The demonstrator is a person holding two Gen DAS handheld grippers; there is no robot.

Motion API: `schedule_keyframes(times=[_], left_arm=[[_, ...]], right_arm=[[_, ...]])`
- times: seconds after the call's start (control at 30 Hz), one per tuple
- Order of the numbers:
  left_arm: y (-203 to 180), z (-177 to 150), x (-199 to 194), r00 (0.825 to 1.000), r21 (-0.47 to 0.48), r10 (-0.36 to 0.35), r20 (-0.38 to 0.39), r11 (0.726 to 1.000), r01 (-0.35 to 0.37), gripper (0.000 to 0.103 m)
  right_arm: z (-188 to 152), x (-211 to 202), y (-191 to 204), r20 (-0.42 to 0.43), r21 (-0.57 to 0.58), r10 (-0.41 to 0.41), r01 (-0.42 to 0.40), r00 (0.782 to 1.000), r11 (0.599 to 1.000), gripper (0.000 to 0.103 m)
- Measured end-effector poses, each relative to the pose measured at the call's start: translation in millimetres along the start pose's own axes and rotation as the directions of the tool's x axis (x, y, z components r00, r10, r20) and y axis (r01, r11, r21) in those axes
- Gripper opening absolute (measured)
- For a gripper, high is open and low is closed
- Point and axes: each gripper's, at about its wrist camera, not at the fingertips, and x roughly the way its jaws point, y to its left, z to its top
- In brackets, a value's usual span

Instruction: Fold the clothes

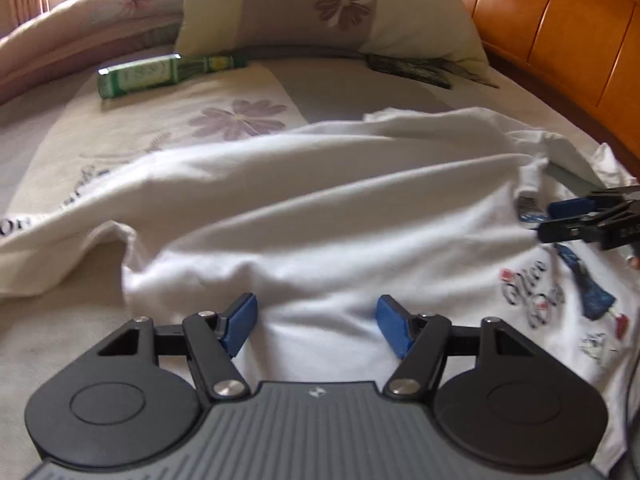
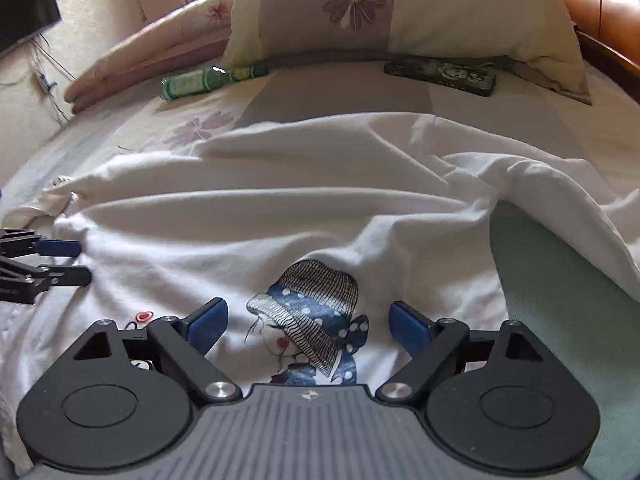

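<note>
Blue-padded fingers of the left gripper point(image 1: 316, 326) are standing spread at the bottom of its view, nothing pinched between them, the white shirt point(image 1: 320, 208) lying beneath. In the other view the right gripper point(image 2: 308, 326) is likewise gaping wide over the shirt point(image 2: 248, 216), its pads flanking the print point(image 2: 316, 320) of a figure in a striped hat and dotted blue scarf without pressing on the cloth.

Rumpled in long folds, the shirt is lying across the bed point(image 1: 48, 128). Only the left view is showing looping script point(image 1: 532, 292) at the right of the frame, seemingly "Nice Day", though blurred, and dark letters at the far left edge that are too cut off to read. Only the right view is showing the hat print whole and a pale green cloth point(image 2: 560, 304) at lower right under the shirt's edge.

Each view is catching the other gripper at its side edge, open too.

Farther up, a green box point(image 1: 136, 76) and a dark patterned case point(image 2: 440, 74) are lying before a flowered pillow point(image 1: 328, 4); their printing is unreadable. A wooden headboard point(image 1: 560, 28) is filling the upper right of the left view.
</note>
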Motion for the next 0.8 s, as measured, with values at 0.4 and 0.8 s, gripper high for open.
schedule_keyframes(times=[0.4, 0.8], left_arm=[[-19, 17, -20, 0.997, 0.043, -0.070, 0.013, 0.997, 0.069, 0.068], [-101, -23, -13, 0.984, 0.302, -0.177, 0.007, 0.939, 0.166, 0.078]], right_arm=[[-7, -62, 0, 0.034, 0.104, 0.003, -0.007, 0.999, 0.995, 0.100], [-86, -58, 49, 0.001, -0.119, -0.134, 0.133, 0.991, 0.984, 0.103]])
